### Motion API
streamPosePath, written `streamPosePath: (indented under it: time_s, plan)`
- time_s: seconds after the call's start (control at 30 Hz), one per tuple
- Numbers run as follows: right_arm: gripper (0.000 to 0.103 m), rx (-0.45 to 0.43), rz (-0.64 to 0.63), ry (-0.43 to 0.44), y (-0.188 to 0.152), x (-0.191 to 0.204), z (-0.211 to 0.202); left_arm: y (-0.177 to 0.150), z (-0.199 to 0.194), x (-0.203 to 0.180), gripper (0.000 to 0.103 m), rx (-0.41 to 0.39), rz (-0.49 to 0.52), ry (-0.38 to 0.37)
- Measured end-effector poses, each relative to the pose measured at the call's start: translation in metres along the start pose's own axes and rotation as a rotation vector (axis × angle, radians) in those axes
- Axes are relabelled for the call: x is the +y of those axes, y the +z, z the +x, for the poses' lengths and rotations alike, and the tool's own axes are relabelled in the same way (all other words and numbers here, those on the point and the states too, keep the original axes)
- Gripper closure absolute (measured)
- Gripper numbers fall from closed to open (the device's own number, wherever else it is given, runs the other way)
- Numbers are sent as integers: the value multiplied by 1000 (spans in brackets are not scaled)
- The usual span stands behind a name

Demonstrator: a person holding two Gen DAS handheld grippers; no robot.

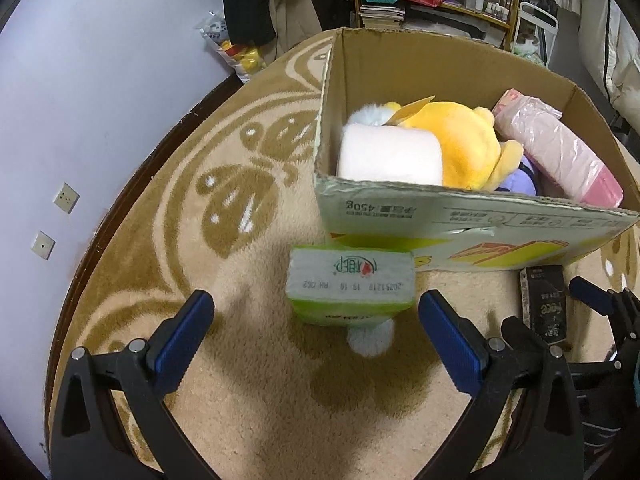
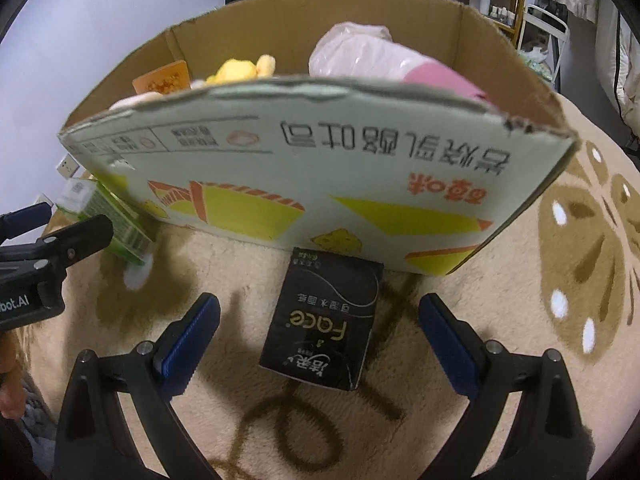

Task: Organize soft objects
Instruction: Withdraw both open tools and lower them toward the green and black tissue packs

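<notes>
A: What surface and room are seen?

B: A beige carpet (image 1: 256, 360) with a brown leaf pattern is seen across the lower part of both views. A pale wall (image 1: 100, 80) with two sockets fills the left of the left wrist view, and shelves (image 1: 472, 0) of bottles and bags are seen along the top.

A: How are the soft things laid out?

B: A cardboard box (image 1: 460, 224) stands open on the carpet in the centre right of the left wrist view. Inside it a yellow plush toy (image 1: 464, 140), a white roll (image 1: 390, 156) and a pink plastic-wrapped pack (image 1: 560, 148) are packed close together. A green tissue pack (image 1: 350, 280) is propped against the box front at frame centre, with a pale fluffy ball (image 1: 370, 338) just below it. A black tissue pack (image 2: 324, 320) is seen at the centre of the right wrist view, its far end touching the box.

A: And the tools?

B: The left tool (image 1: 316, 328) is spread wide, nothing gripped, with the green pack just ahead of its blue pads. The right tool (image 2: 320, 332) is also spread wide, and the black pack lies between its fingers (image 2: 192, 332), untouched.
</notes>
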State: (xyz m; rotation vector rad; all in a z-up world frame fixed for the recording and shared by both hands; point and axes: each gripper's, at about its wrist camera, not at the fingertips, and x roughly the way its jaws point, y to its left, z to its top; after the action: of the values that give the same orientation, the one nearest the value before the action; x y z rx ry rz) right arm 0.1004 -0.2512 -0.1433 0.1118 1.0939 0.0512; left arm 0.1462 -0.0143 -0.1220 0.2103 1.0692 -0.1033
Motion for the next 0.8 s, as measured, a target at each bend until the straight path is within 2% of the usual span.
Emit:
streamPosePath:
  time_s: [0.17, 0.6, 0.67, 0.73, 0.8]
  plan:
    - [0, 39, 5, -4, 2, 0, 9, 0, 2, -6, 2, 5, 25, 2]
    - [0, 45, -18, -19, -6, 3, 23, -1, 10, -9, 3, 11, 34, 28]
    - [0, 45, -16, -19, -5, 4, 22, -2, 11, -9, 11, 14, 39, 31]
    - [6, 42, -20, -37, -5, 5, 20, -3, 14, -10, 13, 22, 46, 31]
    - [10, 42, -20, -41, -4, 3, 17, -5, 15, -12, 22, 28, 47, 35]
